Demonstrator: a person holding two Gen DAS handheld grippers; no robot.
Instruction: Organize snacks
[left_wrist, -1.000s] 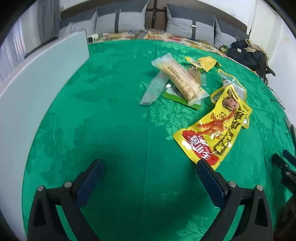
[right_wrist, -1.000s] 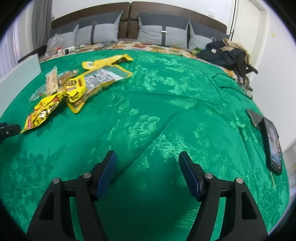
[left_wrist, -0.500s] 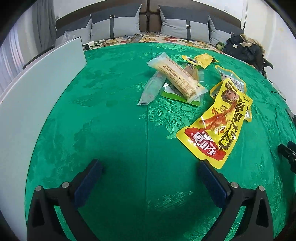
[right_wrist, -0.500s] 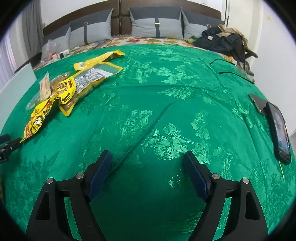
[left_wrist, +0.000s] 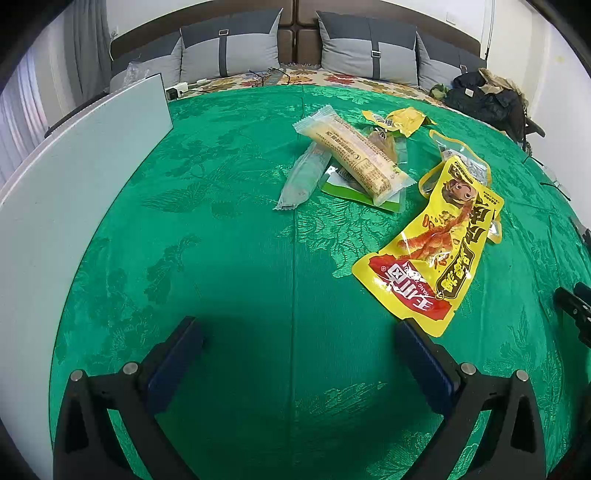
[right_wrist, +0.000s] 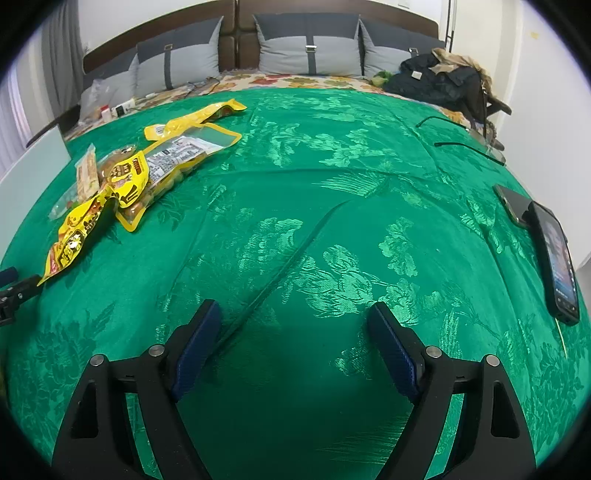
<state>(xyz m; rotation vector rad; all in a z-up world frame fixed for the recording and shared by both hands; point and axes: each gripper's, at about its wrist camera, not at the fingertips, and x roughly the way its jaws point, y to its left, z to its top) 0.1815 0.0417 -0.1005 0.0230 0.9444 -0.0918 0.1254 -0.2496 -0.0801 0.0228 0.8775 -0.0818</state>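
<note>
Both grippers have pulled back a little and tipped up since the earlier pictures, so the snack pile now sits a bit farther up in each view. The left gripper (left_wrist: 295, 334) hangs over the green patterned bed cover (left_wrist: 229, 258) with its jaws wide apart and nothing between them. Its right blue pad (left_wrist: 424, 363) is just beside the bottom corner of the big yellow snack bag with a red label (left_wrist: 430, 254). Behind that bag lie a long clear pack of pale biscuits (left_wrist: 356, 155), a thin grey-green wrapper (left_wrist: 303, 177), a flat green and white packet (left_wrist: 354, 188) and a small yellow packet (left_wrist: 402, 120), all piled close together. The right gripper (right_wrist: 295, 326) is well apart from the snacks, over bare cover, with its jaws wide apart too. 2 dark phones (right_wrist: 554, 251) lie at the right edge.
</note>
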